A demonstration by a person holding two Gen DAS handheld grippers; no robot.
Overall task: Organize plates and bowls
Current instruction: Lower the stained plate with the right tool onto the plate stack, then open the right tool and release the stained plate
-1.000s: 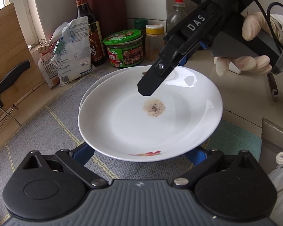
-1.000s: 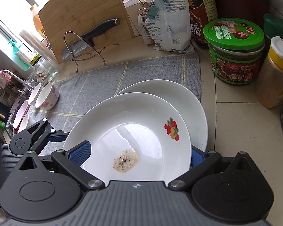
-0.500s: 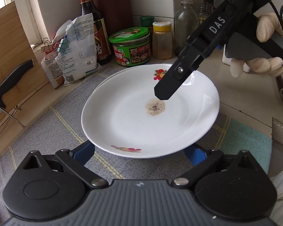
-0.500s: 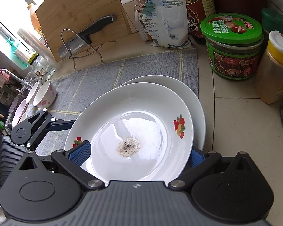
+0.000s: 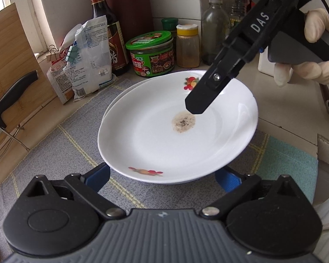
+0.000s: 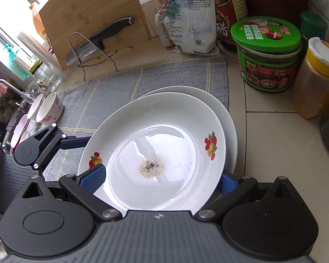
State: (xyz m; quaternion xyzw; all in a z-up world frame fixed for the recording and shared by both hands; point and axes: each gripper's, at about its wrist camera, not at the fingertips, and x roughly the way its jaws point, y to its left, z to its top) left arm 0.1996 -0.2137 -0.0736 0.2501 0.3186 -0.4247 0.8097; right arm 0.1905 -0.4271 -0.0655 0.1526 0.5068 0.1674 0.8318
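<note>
Left gripper (image 5: 162, 176): fingers wide apart, flanking the near rim of the top plate (image 5: 177, 131). Right gripper (image 6: 162, 178): likewise spread, at the opposite rim. Top plate sits nested on a second plate (image 6: 229, 118), on the mat (image 5: 54, 153). Risk: with nothing clamped, a nudge could slide the stack toward the jar (image 5: 151, 53).

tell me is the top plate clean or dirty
Dirty: the top plate has a brownish, black-flecked residue patch at its centre; the rest looks white and glossy.
</note>
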